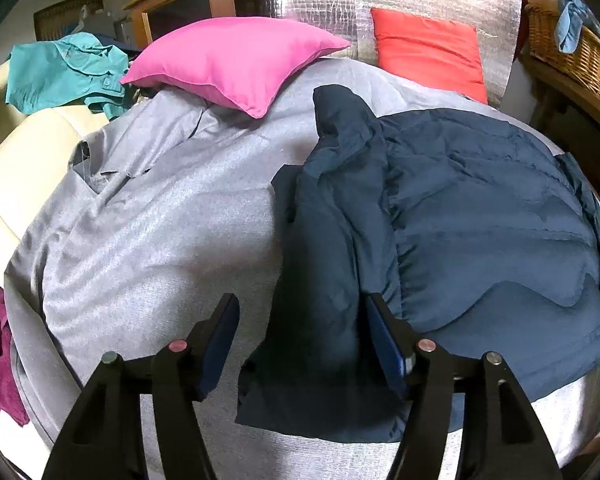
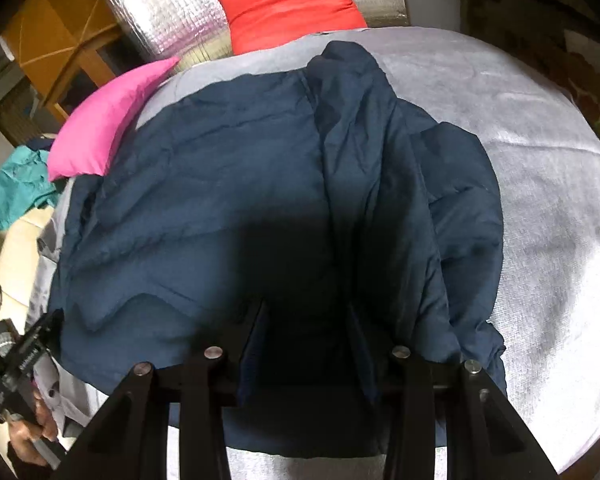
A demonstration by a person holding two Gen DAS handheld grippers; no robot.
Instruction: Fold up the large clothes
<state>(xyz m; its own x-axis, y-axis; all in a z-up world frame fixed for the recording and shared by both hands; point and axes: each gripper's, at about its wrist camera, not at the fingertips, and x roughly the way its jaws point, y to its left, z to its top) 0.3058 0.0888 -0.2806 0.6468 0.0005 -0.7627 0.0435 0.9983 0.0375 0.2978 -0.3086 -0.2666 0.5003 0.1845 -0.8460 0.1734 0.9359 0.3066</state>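
Jacket: your navy puffer jacket (image 1: 440, 216) lies spread on the grey cover (image 1: 148, 216), collar end toward the cushions, hem toward you.

Left claw: your left gripper (image 1: 302, 340) stands released, jaws wide, with a folded sleeve or side panel of the jacket lying between them — its right finger sits just beside that fold, and whether it touches the fabric cannot be told.

Right claw: your right gripper (image 2: 308, 344) is spread too, hovering low over the jacket's hem; the fabric between the fingers is in deep shadow, so contact cannot be told.

Edges: the jacket's lower edge falls near your claws, with a strip of cover between it and you. Its left edge ends at mid-cover; its right edge shows a bunched cuff near the right claw.

Open room: bare grey cover stretches left of the jacket in the left wrist view, and right of it in the right wrist view.

Far end: a pink cushion (image 1: 236, 64) and a red cushion (image 1: 428, 54) rest at the head, the pink one touching the jacket's far corner in the right wrist view.

Left view only: a wicker basket (image 1: 572, 52) at the right and a teal garment (image 1: 64, 72) on a cream seat.

Right view only: your left hand (image 2: 32, 428) gripping its tool at the lower left — beside the jacket's hem corner.
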